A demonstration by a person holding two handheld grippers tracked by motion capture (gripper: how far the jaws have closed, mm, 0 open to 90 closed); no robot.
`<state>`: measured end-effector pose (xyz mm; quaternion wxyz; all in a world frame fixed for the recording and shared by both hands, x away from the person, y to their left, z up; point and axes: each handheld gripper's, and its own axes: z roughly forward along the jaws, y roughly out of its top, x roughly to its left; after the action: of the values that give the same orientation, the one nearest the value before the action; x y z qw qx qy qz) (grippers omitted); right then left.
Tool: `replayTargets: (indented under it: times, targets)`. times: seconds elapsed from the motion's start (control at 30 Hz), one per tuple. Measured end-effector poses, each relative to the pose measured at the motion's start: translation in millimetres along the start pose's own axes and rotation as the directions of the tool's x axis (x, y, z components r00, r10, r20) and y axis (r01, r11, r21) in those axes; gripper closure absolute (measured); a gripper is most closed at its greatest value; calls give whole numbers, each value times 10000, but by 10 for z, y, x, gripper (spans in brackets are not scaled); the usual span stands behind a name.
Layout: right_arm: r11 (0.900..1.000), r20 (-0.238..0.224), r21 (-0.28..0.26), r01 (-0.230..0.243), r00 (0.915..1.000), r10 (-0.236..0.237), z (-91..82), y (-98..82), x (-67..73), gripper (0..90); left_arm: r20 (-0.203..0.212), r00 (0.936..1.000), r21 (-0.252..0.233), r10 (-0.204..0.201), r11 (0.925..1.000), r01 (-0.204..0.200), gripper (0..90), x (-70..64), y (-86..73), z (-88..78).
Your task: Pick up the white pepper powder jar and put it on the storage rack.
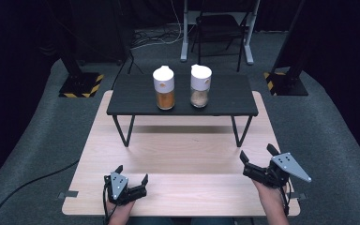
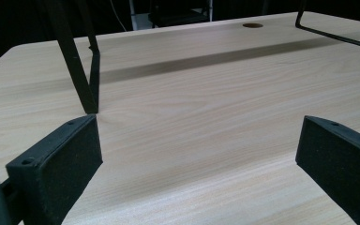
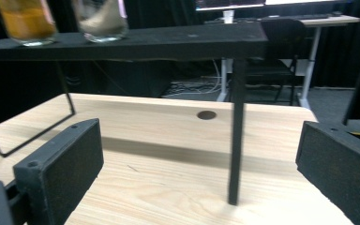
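Two clear jars with white lids stand side by side on a small black shelf [image 1: 136, 103]: the left jar [image 1: 164, 88] holds orange powder, the right jar [image 1: 200, 86] a pale beige one. Their bases appear in the right gripper view as the orange jar [image 3: 26, 22] and the beige jar [image 3: 101, 19]. My left gripper [image 1: 131, 178] rests open near the front left of the wooden table [image 1: 183, 150]. At the front right, my right gripper [image 1: 258, 154] is held open a little above the wood. Both hold nothing.
The black shelf stands on thin metal legs [image 3: 235, 131] over the table's far half; another leg [image 2: 77, 70] rises ahead of the left gripper. A chair [image 1: 218, 28] and a desk frame stand behind, with black stands on grey carpet at both sides.
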<state>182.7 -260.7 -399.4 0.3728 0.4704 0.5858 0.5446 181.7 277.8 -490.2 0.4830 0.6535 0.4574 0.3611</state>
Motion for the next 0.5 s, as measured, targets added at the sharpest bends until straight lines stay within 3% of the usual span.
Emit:
replayTargets:
  times: [0.2,0.5]
  targets:
    - [9995,311,187,-257,9992,251,-35,-120,-85,2,28,10000,-31,-29,10000,29,0,6,-6,-2]
    - [9979,485,439,-468,9978,447,-14,-244,-105,5,38,10000,-37,-66,10000,67,0,8,-8,-4]
